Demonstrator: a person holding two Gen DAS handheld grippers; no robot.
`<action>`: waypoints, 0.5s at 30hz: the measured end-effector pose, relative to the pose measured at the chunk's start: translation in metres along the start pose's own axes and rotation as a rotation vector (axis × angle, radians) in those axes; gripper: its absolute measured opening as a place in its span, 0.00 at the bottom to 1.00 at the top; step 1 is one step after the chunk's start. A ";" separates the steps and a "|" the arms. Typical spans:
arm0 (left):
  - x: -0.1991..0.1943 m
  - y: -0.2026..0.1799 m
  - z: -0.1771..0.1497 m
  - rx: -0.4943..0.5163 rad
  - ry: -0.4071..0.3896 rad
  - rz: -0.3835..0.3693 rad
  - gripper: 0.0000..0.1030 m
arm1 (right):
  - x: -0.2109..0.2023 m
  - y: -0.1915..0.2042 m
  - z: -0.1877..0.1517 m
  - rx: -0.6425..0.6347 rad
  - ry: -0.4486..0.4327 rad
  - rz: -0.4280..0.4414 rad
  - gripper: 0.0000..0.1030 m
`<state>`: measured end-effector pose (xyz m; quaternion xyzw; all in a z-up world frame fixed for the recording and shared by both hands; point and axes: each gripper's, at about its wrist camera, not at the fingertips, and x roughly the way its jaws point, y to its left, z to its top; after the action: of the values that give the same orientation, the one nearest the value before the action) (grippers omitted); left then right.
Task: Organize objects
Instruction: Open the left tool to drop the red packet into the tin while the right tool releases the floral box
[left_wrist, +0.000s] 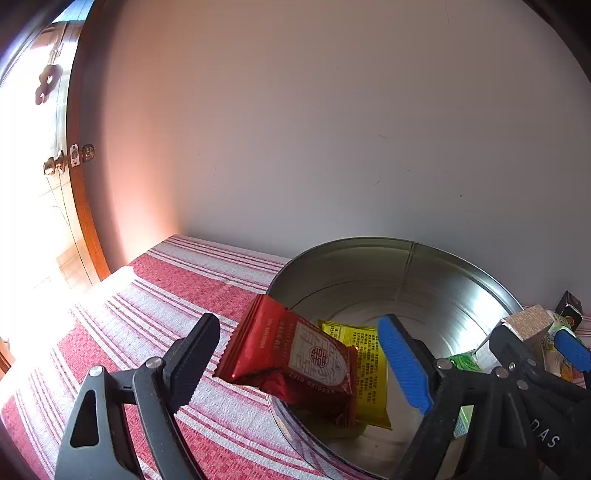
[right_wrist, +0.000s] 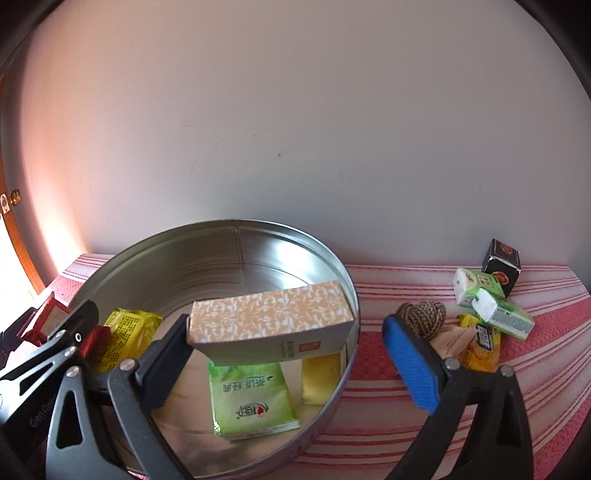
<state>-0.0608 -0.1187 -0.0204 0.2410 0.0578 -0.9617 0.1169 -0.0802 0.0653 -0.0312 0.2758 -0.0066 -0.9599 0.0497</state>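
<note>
the left tongs (left_wrist: 295, 363) stand wide open, and the red packet (left_wrist: 291, 354) sits between the two fingers, lying across the near rim of the round metal tin (left_wrist: 369, 266), half over the striped cloth (left_wrist: 166, 295). i cannot tell if a finger touches it. its long axis runs from the left finger toward the right one, so it seems the packet is just let go or about to tip inside.

the right tongs (right_wrist: 291, 350) are open too; the patterned box (right_wrist: 269, 317) lies across them, long axis left to right, one end against the black finger (right_wrist: 166, 354), the blue finger (right_wrist: 410, 362) apart from it (so it looks loose, not gripped). the box hangs above the green packet (right_wrist: 251, 398) inside the tin.

both tongs point toward the wall, tilted down over the tin. the pile of small things (right_wrist: 487, 314) waits right of the tin, nearer to the right tongs.
</note>
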 end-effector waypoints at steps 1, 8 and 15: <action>-0.002 -0.001 0.000 0.005 -0.009 -0.002 0.87 | -0.002 -0.002 0.000 0.008 -0.010 0.002 0.99; -0.004 -0.002 0.001 -0.015 0.002 -0.018 0.94 | -0.008 -0.008 0.002 0.026 -0.029 0.011 0.99; -0.009 0.000 0.002 -0.015 -0.018 -0.010 0.94 | -0.014 -0.012 0.003 0.036 -0.043 0.027 0.99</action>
<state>-0.0544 -0.1170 -0.0140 0.2310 0.0651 -0.9640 0.1146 -0.0708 0.0785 -0.0217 0.2557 -0.0287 -0.9646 0.0574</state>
